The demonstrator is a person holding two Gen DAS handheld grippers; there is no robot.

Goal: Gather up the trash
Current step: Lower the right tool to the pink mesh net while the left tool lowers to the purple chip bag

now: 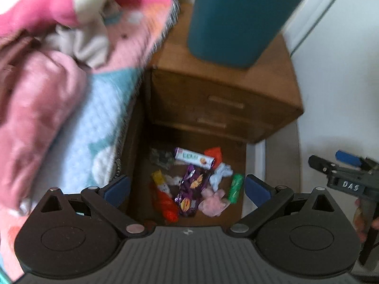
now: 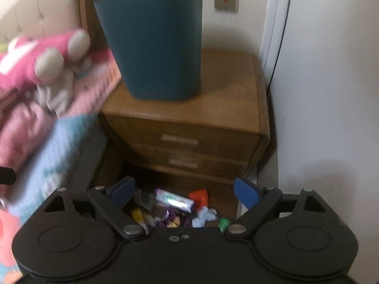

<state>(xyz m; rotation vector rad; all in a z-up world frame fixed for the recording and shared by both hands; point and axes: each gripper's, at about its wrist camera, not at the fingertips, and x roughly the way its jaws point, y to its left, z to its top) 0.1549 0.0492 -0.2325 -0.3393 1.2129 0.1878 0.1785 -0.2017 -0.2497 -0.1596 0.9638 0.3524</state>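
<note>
A pile of trash point(image 1: 189, 179) lies on the brown floor in front of a wooden nightstand point(image 1: 213, 99): a purple snack wrapper point(image 1: 189, 189), a white biscuit packet point(image 1: 194, 157), red wrappers, a green roll point(image 1: 235, 188), crumpled pink and white paper. A teal bin point(image 1: 236, 19) stands on the nightstand top. My left gripper point(image 1: 187, 189) is open and empty, high above the pile. My right gripper point(image 2: 184, 193) is open and empty, also above the trash pile point(image 2: 175, 208), facing the bin point(image 2: 156, 42). The right gripper also shows at the left wrist view's right edge point(image 1: 341, 172).
A bed with a blue and pink blanket point(image 1: 78, 127) and a pink plush toy point(image 1: 59, 0) fills the left side. A white wall point(image 1: 343, 94) closes the right. The trash lies in a narrow gap between bed and wall.
</note>
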